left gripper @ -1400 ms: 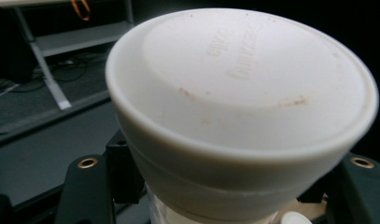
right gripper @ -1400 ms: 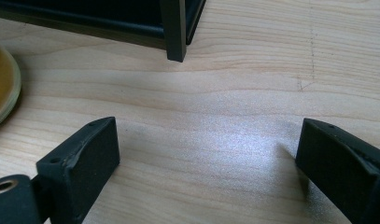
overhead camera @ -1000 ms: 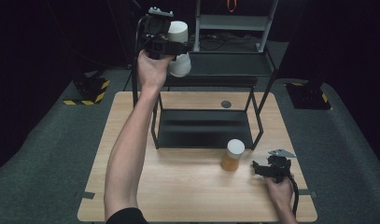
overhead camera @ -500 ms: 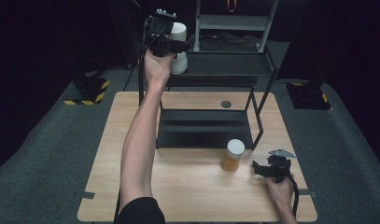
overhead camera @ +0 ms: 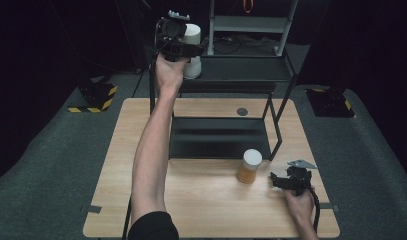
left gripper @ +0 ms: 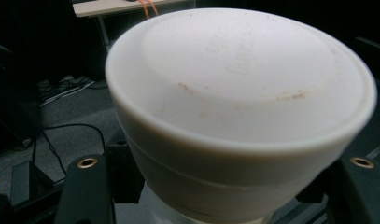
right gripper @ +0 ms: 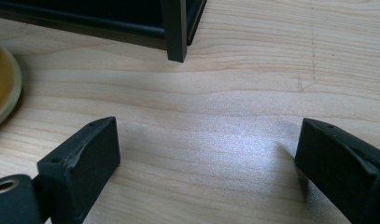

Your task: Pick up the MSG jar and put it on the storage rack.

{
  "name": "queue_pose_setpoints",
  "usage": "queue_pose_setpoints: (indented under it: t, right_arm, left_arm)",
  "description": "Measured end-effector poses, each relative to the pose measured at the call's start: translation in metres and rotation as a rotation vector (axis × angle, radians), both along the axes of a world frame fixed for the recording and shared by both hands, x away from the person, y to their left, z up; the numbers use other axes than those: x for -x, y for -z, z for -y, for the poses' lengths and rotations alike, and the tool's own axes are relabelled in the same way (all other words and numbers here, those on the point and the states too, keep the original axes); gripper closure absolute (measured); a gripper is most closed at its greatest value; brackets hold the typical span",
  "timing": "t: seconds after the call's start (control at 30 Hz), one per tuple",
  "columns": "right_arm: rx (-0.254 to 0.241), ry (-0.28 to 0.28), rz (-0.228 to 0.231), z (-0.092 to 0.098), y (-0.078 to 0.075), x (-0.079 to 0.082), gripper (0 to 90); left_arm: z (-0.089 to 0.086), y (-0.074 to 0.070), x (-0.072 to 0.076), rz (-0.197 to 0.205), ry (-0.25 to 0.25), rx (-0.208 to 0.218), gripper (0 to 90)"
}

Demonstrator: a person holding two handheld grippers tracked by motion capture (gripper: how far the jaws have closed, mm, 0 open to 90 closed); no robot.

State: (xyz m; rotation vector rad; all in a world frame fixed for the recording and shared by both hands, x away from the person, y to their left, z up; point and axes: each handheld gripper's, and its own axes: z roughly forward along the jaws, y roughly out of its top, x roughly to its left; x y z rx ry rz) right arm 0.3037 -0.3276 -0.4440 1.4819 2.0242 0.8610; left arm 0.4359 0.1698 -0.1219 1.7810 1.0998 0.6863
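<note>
My left gripper [overhead camera: 180, 40] is raised at the far left, above the left end of the black rack's top shelf [overhead camera: 241, 67], and is shut on a white jar [overhead camera: 192, 50] with a white lid. In the left gripper view the white jar [left gripper: 239, 102] is seen lid-on, held between the two black fingers [left gripper: 87, 186]. My right gripper [overhead camera: 283, 181] rests on the wooden table [overhead camera: 206, 205] at the front right, open with bare wood between its fingers [right gripper: 80, 154]. An amber jar [overhead camera: 250, 166] with a white lid stands just left of it, apart from it.
The black rack has a lower shelf [overhead camera: 218, 137] on the table and thin legs; one leg [right gripper: 176, 28] stands just ahead of my right gripper. The amber jar's edge [right gripper: 3, 84] shows at that view's left. A grey metal shelf unit [overhead camera: 251, 22] stands behind the table.
The left forearm has swung a little to the right and the hand has shifted slightly with the white jar. The right gripper has not moved.
</note>
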Motion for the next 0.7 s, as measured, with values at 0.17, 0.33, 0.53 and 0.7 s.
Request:
queue_pose_setpoints:
  t: [0.17,0.33,0.53,0.7]
  right_arm:
    - [-0.001,0.000,-0.001,0.000,0.000,0.000,5.7]
    - [-0.001,-0.002,-0.001,0.000,0.000,0.000,5.6]
    - [-0.002,-0.002,-0.001,0.000,0.000,0.000,5.6]
    - [-0.001,0.001,-0.002,0.000,0.000,0.000,5.6]
  left_arm:
    - [-0.001,0.000,0.002,0.006,-0.002,-0.008,29.3]
    - [0.000,0.006,0.013,0.038,-0.045,-0.010,12.2]
    - [-0.007,0.010,0.025,0.053,-0.036,0.010,8.2]
    - [-0.012,0.014,0.042,0.064,-0.011,0.005,8.1]
